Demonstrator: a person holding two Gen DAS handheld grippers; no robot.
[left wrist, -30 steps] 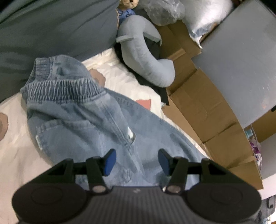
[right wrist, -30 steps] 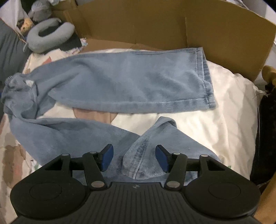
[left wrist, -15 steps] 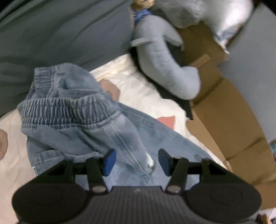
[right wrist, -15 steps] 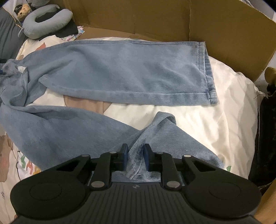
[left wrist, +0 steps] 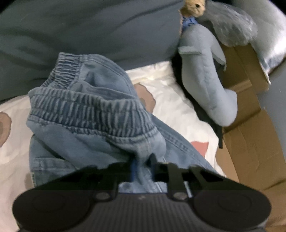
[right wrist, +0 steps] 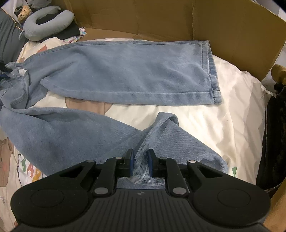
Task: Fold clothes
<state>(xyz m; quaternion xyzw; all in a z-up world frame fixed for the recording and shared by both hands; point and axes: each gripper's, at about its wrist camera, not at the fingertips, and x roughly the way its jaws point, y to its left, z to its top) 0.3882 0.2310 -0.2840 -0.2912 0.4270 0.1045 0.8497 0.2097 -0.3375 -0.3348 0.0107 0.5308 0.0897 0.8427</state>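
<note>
White bedding [right wrist: 232, 114] printed with cartoon shapes covered the bed, walled by brown cardboard [right wrist: 178, 19] from twelve to two o'clock in the right wrist view. Pale blue denim jeans [right wrist: 125, 71] lay across it, the largest thing there: one leg was spread flat toward twelve o'clock, its hem at two o'clock, while the other leg ran crumpled from nine o'clock down to six. A grey-blue neck pillow [right wrist: 48, 23] sat at eleven o'clock, a small brown teddy bear [right wrist: 23, 12] beside it.

In the left wrist view the elastic waistband [left wrist: 93, 114] bunched at the centre. The left tool [left wrist: 142, 168] was closing narrow on a pinch of denim just below that band. The right tool [right wrist: 140, 165] was closing too, with a ridge of the crumpled leg's cloth squeezed between its blue pads.

Judging from this, folding had barely begun: both grips were taken, but the legs were not yet laid together, and every fold remained.
</note>
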